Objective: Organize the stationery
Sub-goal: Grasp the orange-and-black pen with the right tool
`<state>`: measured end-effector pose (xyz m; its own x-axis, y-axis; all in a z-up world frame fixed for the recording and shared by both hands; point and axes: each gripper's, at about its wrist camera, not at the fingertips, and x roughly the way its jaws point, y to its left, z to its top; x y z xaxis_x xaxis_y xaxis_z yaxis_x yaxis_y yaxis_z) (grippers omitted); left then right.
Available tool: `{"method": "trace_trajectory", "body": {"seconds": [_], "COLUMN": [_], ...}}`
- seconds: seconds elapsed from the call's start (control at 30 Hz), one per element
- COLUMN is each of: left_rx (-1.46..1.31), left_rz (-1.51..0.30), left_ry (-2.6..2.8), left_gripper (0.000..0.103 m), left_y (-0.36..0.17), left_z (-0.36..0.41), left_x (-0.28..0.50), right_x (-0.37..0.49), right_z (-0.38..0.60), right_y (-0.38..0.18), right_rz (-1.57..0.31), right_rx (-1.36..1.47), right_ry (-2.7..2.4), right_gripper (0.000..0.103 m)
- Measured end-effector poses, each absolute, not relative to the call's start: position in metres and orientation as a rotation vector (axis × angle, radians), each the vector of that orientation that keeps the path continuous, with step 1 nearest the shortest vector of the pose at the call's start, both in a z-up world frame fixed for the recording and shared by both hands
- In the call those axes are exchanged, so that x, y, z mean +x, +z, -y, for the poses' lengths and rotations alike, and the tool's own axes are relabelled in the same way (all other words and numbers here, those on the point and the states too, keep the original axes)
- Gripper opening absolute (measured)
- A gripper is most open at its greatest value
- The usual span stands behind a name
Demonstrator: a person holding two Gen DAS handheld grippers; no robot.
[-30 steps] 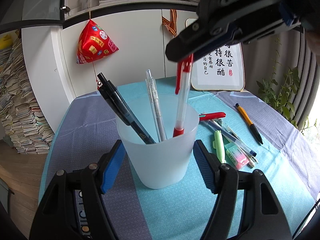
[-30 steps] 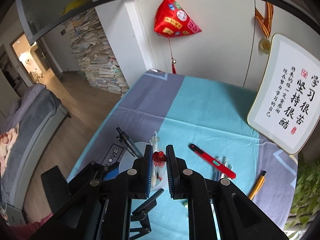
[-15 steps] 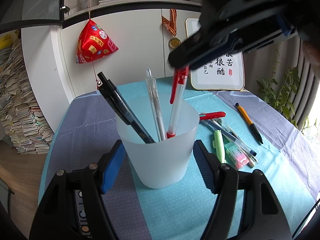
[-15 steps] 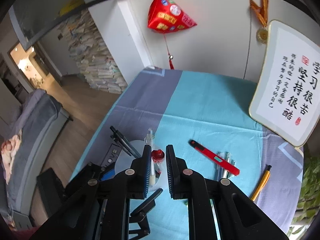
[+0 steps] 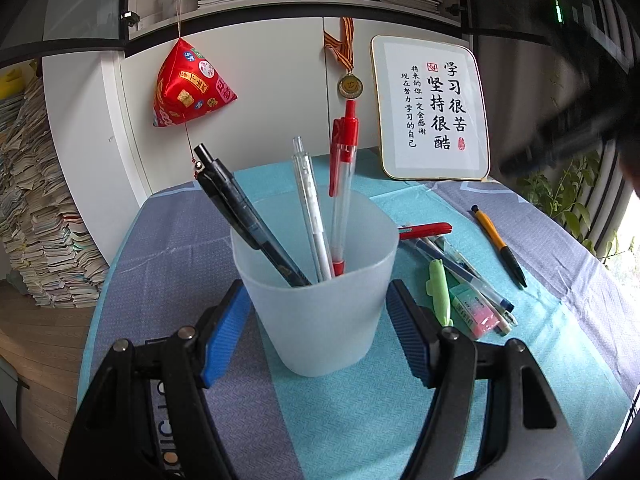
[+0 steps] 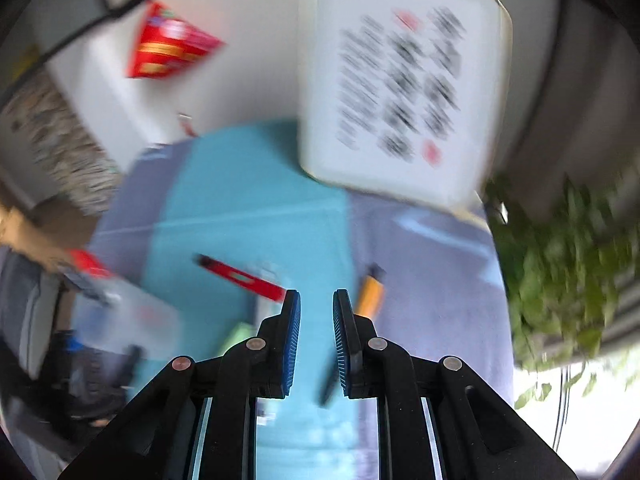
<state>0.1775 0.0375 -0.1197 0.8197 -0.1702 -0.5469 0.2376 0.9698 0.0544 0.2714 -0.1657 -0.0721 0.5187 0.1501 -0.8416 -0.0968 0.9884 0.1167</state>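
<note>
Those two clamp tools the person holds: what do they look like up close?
Both look alike. The left gripper has two black plastic fingers built from jointed links with silver rivets, each tipped with a ribbed blue pad. White lettering shows on its body, too cut off to read. The right gripper has the same black links, silver rivets and blue ribbed pads. No sleeves or cables show.

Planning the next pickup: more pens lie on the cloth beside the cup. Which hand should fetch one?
Right. The right gripper is empty, jaws slightly apart, above the loose pens. The left gripper is shut on the cup, steadying it.
</note>
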Motion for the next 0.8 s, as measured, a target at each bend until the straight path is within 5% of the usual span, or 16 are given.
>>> {"method": "trace_trajectory", "body": {"seconds": [0.23,0.37,0.4,0.67,0.73,0.8], "left_rx": [0.122,0.122,0.122,0.122,0.122,0.123], "left_rz": [-0.57,-0.571,-0.571,-0.571,-0.571,-0.571], "left_ry": [-0.218,-0.218,-0.218,-0.218,-0.218,-0.218], "left_gripper": [0.069,0.069,0.069,0.069,0.069,0.069], "left_y": [-0.119,-0.119,-0.119,-0.119,-0.119,-0.119], "left_z": [-0.038,-0.038,-0.038,-0.038,-0.038,-0.038], "left_x": [0.178,0.178,0.177,0.178,0.177,0.177], "right_x": [0.292,0.304,0.306,0.334,0.336,0.337], "right_z": [0.195,0.197,0.198,0.184,0.183,0.181], "right_y": [-0.113,-0.12,-0.121,-0.132,-0.135,-0.135], "right_rz": [-1.122,-1.135,-1.126,-1.152,-1.151,-1.149], "right_rx": [0.121,0.156,0.159,0.136,0.135,0.111], "right_ry": [0.091,0.076,0.065,0.018,-0.007,-0.019], "right_gripper": [0.016,0.047,0.047,0.042,0.035,0.015]}}
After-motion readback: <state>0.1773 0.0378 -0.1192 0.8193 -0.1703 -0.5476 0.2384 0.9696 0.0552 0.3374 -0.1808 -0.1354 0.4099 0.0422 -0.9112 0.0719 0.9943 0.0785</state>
